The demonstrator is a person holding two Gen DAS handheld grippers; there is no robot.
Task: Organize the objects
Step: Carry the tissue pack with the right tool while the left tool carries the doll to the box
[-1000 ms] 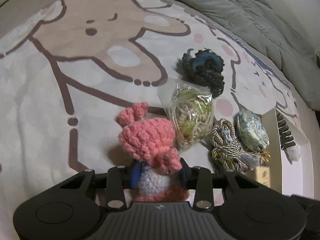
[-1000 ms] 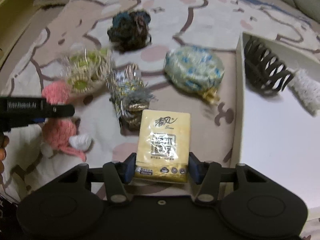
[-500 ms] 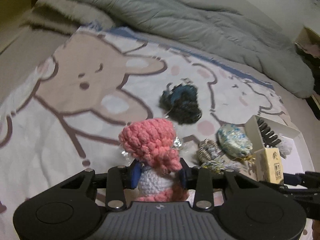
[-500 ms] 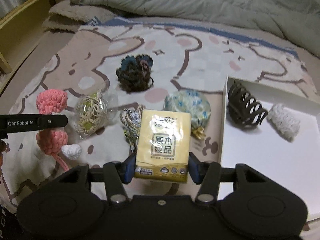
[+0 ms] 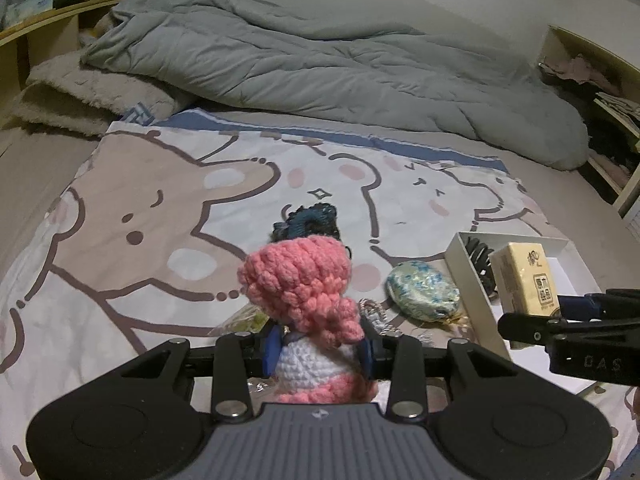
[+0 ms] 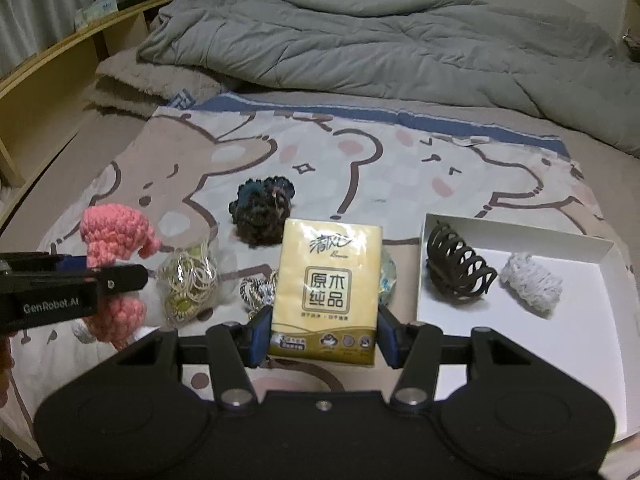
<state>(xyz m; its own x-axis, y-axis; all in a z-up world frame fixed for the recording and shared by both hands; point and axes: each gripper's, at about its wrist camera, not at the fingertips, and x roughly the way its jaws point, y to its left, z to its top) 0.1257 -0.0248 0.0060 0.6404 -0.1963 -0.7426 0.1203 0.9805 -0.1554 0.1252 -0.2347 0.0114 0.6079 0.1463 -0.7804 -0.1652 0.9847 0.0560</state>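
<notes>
My left gripper (image 5: 318,350) is shut on a pink crochet doll (image 5: 298,276), held above the bed; the doll also shows in the right wrist view (image 6: 116,236). My right gripper (image 6: 324,332) is shut on a yellow tissue pack (image 6: 326,288), held up left of the white box (image 6: 520,344); the pack also shows in the left wrist view (image 5: 526,280). The box holds a dark hair claw (image 6: 456,268) and a white knitted piece (image 6: 530,284). On the blanket lie a dark scrunchie (image 6: 262,210), a bag of rubber bands (image 6: 190,282), a silver cord bundle (image 6: 258,292) and a blue-patterned pouch (image 5: 422,290).
A cartoon-print blanket (image 6: 360,152) covers the bed. A grey duvet (image 6: 380,44) is heaped at the back, with a beige fleece (image 6: 140,76) at its left. A wooden shelf (image 6: 60,52) runs along the left side.
Both grippers have lifted and tilted up with their loads, so the far bed and duvet came into view. The tissue pack has moved closer to the white box.
</notes>
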